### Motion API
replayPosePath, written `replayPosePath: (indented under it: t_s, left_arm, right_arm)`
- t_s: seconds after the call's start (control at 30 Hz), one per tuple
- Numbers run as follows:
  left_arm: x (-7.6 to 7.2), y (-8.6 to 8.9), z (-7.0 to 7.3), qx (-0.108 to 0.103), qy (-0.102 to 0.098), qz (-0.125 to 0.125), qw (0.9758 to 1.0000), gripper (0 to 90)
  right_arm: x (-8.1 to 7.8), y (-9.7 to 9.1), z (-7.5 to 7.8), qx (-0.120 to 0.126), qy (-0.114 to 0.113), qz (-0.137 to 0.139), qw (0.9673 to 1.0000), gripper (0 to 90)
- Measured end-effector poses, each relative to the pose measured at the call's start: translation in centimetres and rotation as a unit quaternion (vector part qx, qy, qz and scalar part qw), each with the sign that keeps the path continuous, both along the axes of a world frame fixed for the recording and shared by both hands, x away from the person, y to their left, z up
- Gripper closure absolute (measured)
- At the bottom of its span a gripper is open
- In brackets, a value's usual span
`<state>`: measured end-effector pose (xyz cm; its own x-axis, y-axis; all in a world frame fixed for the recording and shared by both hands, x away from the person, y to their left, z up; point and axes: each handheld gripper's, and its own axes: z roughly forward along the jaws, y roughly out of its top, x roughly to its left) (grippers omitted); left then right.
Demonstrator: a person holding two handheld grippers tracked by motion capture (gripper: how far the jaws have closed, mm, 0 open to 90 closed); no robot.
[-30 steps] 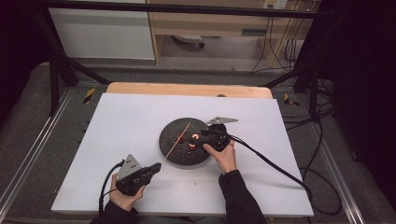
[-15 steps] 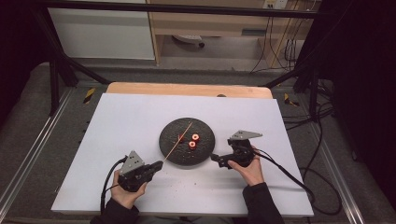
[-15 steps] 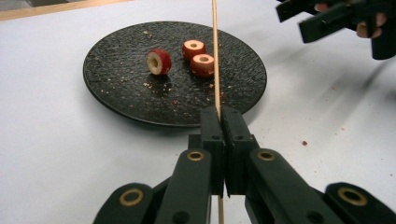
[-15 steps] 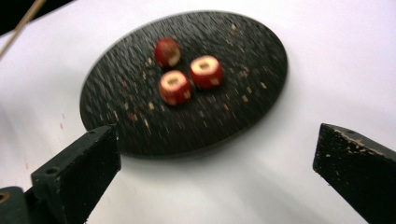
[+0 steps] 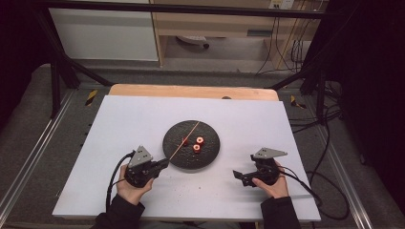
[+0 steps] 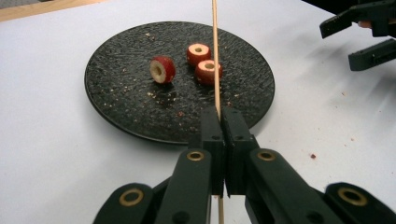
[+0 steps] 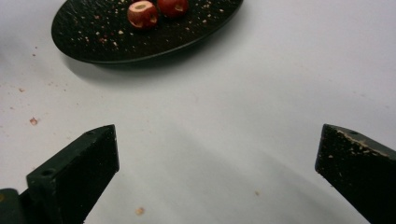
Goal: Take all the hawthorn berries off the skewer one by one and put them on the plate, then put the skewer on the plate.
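Left gripper (image 6: 223,122) pinches the skewer (image 6: 215,51) – right gripper (image 7: 217,168) spread wide, empty.

A white cabinet (image 5: 102,31) and trailing floor cables (image 5: 329,119) sit beyond the wooden table edge (image 5: 191,90).

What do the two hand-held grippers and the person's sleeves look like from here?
Both are matte black. The left hand-held gripper and the right hand-held gripper each carry a grey three-cornered plate on top and trail a black cable. In the left gripper view the linkage arms show brass-coloured pivot rings and the fingers are blocky. The right one's pads are speckled with crumbs. The sleeves are dark.
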<state>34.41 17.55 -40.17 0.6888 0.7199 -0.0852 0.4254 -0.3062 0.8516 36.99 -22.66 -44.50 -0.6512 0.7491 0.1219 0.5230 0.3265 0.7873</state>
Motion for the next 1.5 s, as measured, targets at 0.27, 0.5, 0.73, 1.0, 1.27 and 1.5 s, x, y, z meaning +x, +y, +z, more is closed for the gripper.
replayPosePath:
  t_s: [0.27, 0.5, 0.73, 1.0, 1.27, 1.5]
  left_arm:
    - [1.1, -0.9, 1.1, 0.009, -0.001, -0.002, 1.0, 88.3]
    - [2.9, -2.3, 1.3, 0.027, 0.018, 0.001, 0.9995, 88.3]
    - [4.8, -4.0, 1.1, 0.047, 0.028, 0.01, 0.9984, 88.3]
    - [6.9, -5.6, -0.1, 0.077, 0.045, 0.029, 0.9956, 88.3]
    - [8.2, -6.5, -1.8, 0.099, 0.064, 0.042, 0.9921, 88.3]
    - [8.6, -7.3, -2.8, 0.123, 0.069, 0.044, 0.989, 88.3]
  right_arm:
    - [-0.7, -1.5, -0.6, 0.014, 0.005, -0.002, 0.9999, 1.0]
    - [-1.0, -1.8, -0.8, 0.005, 0.007, 0.002, 1.0, 1.0]
    - [-1.0, -1.9, -0.7, 0.005, 0.006, 0.008, 0.9999, 1.0]
    - [-1.1, -2.0, -0.8, 0.008, 0.008, 0.008, 0.9999, 1.1]
    - [-1.1, -2.0, -0.9, 0.007, 0.009, 0.008, 0.9999, 1.2]
    - [-1.1, -1.9, -0.9, 0.006, 0.012, 0.01, 0.9999, 1.3]
